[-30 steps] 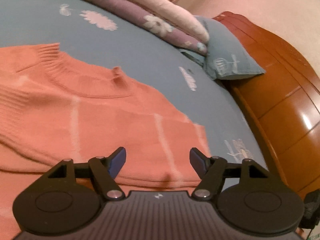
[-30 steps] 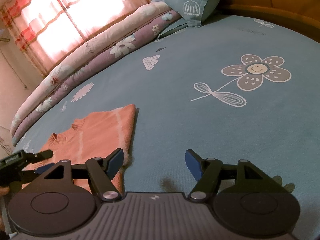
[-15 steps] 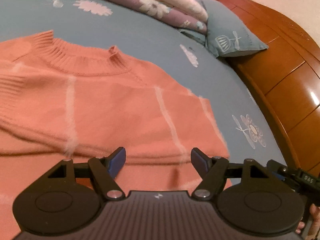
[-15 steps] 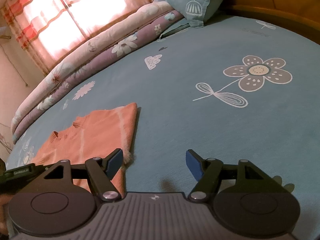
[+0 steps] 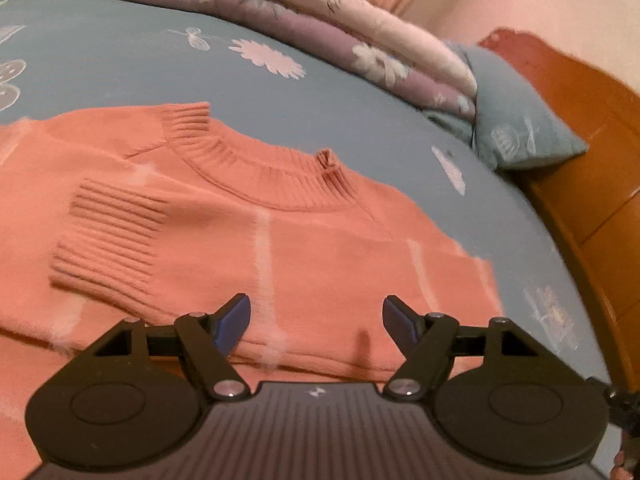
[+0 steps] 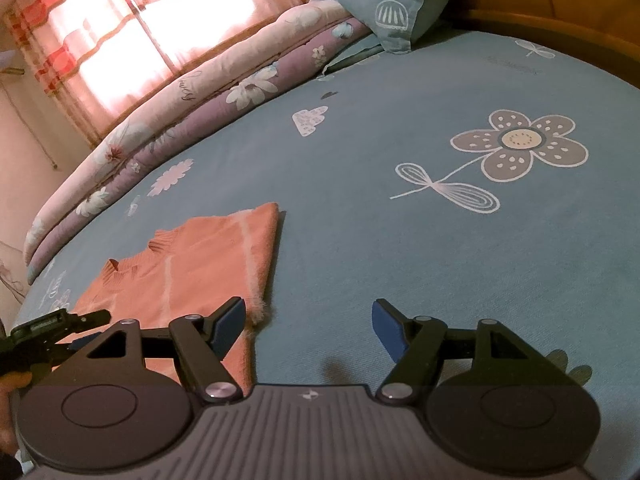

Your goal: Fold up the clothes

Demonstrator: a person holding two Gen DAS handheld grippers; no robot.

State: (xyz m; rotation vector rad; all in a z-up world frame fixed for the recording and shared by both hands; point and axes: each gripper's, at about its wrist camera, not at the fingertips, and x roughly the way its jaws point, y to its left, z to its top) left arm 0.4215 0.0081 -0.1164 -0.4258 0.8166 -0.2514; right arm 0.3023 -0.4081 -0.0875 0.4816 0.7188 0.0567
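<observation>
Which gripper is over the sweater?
The left gripper: its open jaws hang above the orange sweater. The right gripper faces mostly bare sheet.

Left wrist: close, angled down over sweater (image 5: 248, 248). Right wrist: low across bedsheet (image 6: 400, 240). Shared: sweater.

An orange knitted sweater (image 5: 280, 248) lies flat on a blue bedsheet (image 5: 120, 60) printed with pale flowers. Its ribbed collar (image 5: 256, 168) sits on the far side, and a ribbed cuff (image 5: 108, 240) is folded across the chest at the left. The left gripper (image 5: 316, 320) hangs over the sweater's near part, its blue-tipped jaws wide apart with nothing between them. At the far edge lies a rolled floral quilt (image 5: 320, 20); to the right are a blue pillow (image 5: 516, 120) and an orange wooden headboard (image 5: 592, 168).
</observation>
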